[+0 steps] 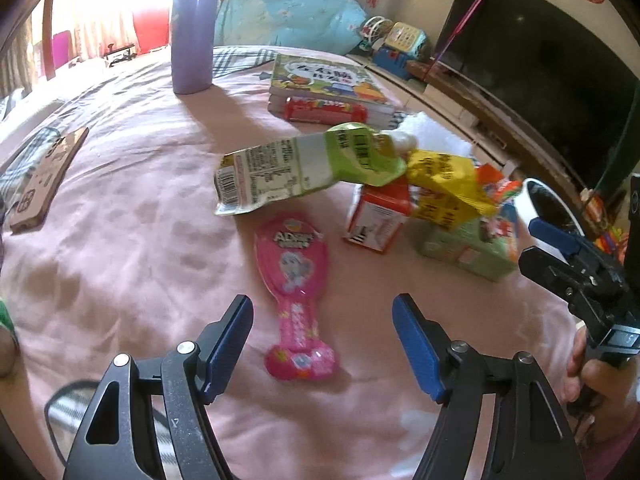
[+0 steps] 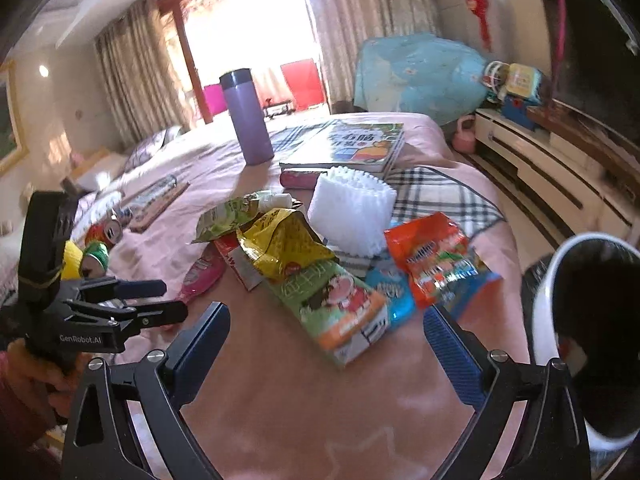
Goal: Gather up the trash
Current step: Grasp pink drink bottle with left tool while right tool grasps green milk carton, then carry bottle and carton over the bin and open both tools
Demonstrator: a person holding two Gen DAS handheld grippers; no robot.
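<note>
Trash lies heaped on the pink bed cover: a green pouch, a yellow wrapper, a red-and-white carton and a green carton. A pink pouch lies flat with its lower end between the open fingers of my left gripper; the pads do not touch it. My right gripper is open just short of the green carton, with nothing held. An orange packet, a blue packet, the yellow wrapper and white foam netting are piled behind it.
A white bin with a dark inside stands at the bed's right edge. A purple flask stands upright beyond the pile, next to stacked picture books. Cans lie at the left. A TV and a low cabinet line the right wall.
</note>
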